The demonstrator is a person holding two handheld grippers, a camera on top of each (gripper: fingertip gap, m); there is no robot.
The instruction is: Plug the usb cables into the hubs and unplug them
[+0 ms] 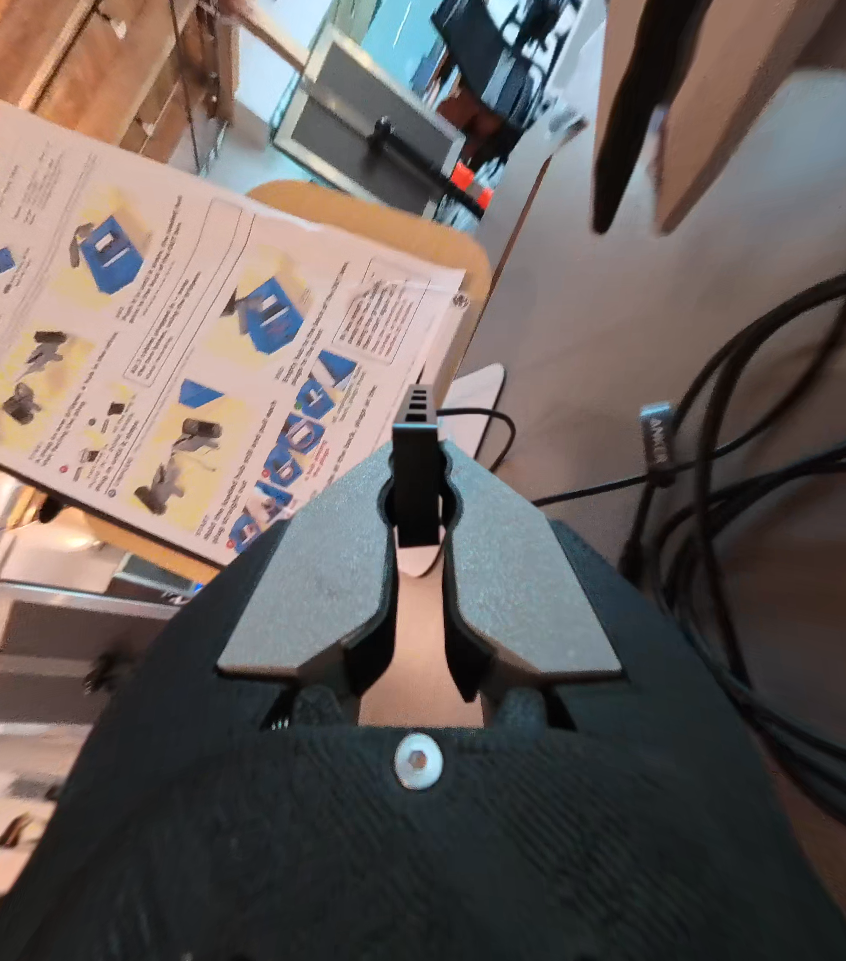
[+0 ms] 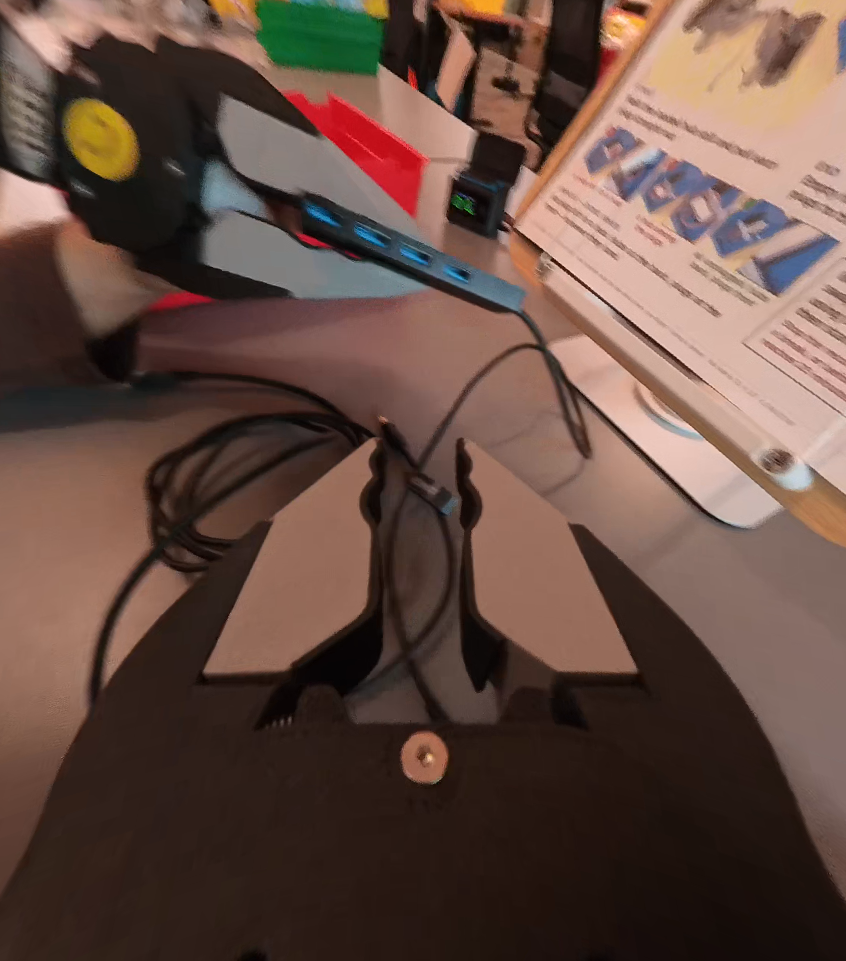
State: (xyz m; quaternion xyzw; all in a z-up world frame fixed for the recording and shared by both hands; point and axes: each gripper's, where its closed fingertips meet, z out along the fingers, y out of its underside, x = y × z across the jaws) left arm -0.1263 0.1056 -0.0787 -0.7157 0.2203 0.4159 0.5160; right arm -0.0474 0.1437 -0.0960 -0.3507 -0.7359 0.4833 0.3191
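Note:
My left gripper (image 1: pixel 416 468) is shut on the end of a slim black USB hub (image 1: pixel 414 489) and holds it above the table. In the right wrist view the left gripper (image 2: pixel 290 208) is at the upper left, and the hub (image 2: pixel 410 249) juts out of it with its row of blue ports showing. The hub's thin cable (image 2: pixel 561 385) hangs to the table. My right gripper (image 2: pixel 418 468) is open over a USB plug (image 2: pixel 433 491) that lies between its fingers. The plug's cable joins a loose coil of black cables (image 2: pixel 187 499). The right gripper's fingers (image 1: pixel 623 130) show at the left view's top right.
A printed instruction sheet on a tilted wooden board (image 1: pixel 176 312) stands beside the hub, and it fills the right of the right wrist view (image 2: pixel 722 234). A red box (image 2: pixel 374 145) and a small black device with a lit display (image 2: pixel 472 203) stand behind. Another grey plug (image 1: pixel 655 437) lies among the cables.

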